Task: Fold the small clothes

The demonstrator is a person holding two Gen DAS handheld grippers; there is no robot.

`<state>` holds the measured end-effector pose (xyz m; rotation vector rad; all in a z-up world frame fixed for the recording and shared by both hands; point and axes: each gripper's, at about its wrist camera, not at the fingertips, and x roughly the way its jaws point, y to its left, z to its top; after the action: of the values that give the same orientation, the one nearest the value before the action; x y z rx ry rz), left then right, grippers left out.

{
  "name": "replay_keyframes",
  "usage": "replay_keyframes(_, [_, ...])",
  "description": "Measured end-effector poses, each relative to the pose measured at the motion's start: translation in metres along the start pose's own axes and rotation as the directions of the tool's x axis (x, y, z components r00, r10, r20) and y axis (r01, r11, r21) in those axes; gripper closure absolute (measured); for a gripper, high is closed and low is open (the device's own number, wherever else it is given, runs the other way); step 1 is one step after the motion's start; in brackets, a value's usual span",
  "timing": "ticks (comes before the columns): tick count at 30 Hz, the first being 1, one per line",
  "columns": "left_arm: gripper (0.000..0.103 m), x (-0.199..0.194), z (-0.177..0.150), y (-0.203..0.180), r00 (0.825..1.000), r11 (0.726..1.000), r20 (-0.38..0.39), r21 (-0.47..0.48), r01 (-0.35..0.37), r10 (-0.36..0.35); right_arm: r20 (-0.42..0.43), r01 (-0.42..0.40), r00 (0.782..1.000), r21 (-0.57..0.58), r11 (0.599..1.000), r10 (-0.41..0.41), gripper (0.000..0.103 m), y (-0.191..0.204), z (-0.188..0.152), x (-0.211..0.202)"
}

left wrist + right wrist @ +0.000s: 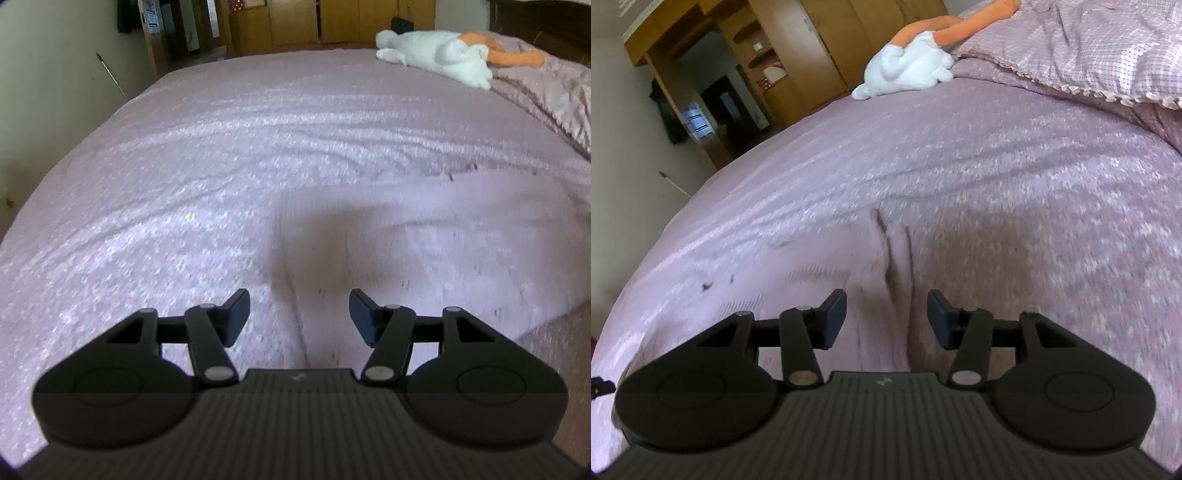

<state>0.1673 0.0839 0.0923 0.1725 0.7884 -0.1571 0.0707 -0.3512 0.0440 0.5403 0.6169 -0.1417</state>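
Note:
A pale pink small garment [443, 240] with tiny dark specks lies spread on the lilac bedspread [184, 166]. My left gripper [297, 306] hovers open over the garment's left edge, and nothing is between its fingers. In the right wrist view the same garment [768, 280] shows a bunched ridge of folds running up the middle. My right gripper [886, 306] stands open just above that ridge and holds nothing. Both views are blurred near the cloth.
A white and orange plush toy [436, 55] [908, 70] lies at the far side of the bed. A checked lilac quilt [1089, 48] is heaped at the right. Wooden wardrobes [812, 48] and a wall stand beyond the bed's left edge.

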Motion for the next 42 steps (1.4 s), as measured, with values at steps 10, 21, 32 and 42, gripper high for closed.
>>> replay_keyframes(10, [0.042, -0.011, -0.032, -0.007, 0.994, 0.994, -0.108, -0.109, -0.032, 0.020, -0.044, -0.052, 0.998, 0.022, 0.998, 0.053, 0.033, -0.016, -0.024, -0.030])
replay_keyframes(21, [0.042, -0.010, -0.066, -0.028, 0.982, 0.976, -0.190, -0.212, -0.044, 0.003, -0.090, -0.166, 0.978, 0.221, 0.961, 0.189, 0.026, -0.037, -0.039, -0.010])
replay_keyframes(32, [0.042, -0.012, -0.067, -0.034, 0.980, 0.971, -0.200, -0.230, -0.059, 0.012, -0.059, -0.201, 0.975, 0.199, 0.959, 0.216, 0.020, -0.032, -0.039, 0.000])
replay_keyframes(42, [0.042, -0.016, -0.069, -0.037, 0.981, 0.973, -0.191, -0.222, -0.063, 0.019, -0.045, -0.240, 0.962, 0.334, 0.911, 0.270, 0.020, -0.028, -0.041, 0.010])
